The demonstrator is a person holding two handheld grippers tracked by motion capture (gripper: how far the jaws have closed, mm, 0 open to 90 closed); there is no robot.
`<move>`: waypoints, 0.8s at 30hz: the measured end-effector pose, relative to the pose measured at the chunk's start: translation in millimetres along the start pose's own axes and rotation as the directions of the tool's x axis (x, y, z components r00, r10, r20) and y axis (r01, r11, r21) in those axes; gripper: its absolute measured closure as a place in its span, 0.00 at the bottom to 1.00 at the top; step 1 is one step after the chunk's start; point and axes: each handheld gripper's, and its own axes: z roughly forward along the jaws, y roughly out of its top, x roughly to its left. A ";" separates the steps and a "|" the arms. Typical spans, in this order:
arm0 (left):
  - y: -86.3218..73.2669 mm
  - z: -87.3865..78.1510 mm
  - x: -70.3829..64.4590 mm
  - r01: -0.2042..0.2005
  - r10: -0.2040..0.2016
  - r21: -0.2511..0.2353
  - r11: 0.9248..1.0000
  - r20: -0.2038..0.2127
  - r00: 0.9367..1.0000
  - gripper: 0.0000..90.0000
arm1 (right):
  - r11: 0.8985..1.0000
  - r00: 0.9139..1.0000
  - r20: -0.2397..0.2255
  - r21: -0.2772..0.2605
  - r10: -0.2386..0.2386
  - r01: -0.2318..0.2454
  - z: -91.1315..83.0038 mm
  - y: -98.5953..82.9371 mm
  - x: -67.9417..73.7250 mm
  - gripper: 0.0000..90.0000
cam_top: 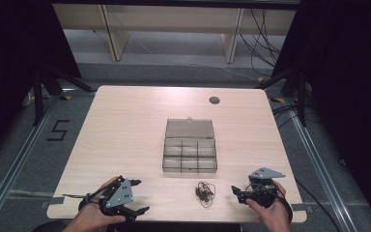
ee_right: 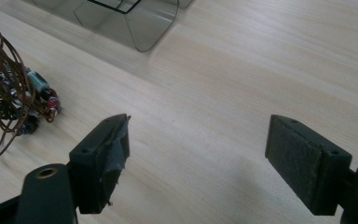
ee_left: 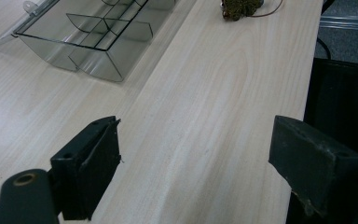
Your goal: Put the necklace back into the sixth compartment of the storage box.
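Note:
A smoky clear plastic organiser box [cam_top: 190, 152] with several compartments sits mid-table, its lid [cam_top: 189, 128] laid open toward the far side. A tangle of brown cord with beads [cam_top: 204, 192] lies just in front of it. My left gripper [cam_top: 140, 195] rests near the front left edge, open and holding nothing. My right gripper [cam_top: 236, 193] sits right of the tangle, also open. In the left gripper view, the jaws [ee_left: 193, 140] stand wide apart over bare wood, the box [ee_left: 93, 37] and tangle [ee_left: 240, 9] ahead. The right gripper view has open jaws [ee_right: 196, 128], the tangle [ee_right: 14, 93] at left and a box corner [ee_right: 140, 23] above.
The light wooden table [cam_top: 125, 125] has a round dark grommet [cam_top: 214, 100] near its far right. Its front edge runs right under both hands. Beyond it are grey floor, a floor mark "5" [cam_top: 58, 129], stand legs and loose cables [cam_top: 261, 43].

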 end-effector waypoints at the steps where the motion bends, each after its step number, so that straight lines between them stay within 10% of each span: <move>1: 0.1 -0.1 0.1 -0.001 0.001 -0.005 1.000 0.000 1.000 0.17 | 1.000 1.000 0.004 0.010 0.013 -0.013 -1.2 0.1 1.8 0.25; 24: 0.1 0.2 -1.1 0.003 -0.003 -0.003 1.000 -0.001 1.000 0.17 | 0.997 0.996 -0.067 0.048 -0.054 0.057 -11.8 10.7 14.0 0.22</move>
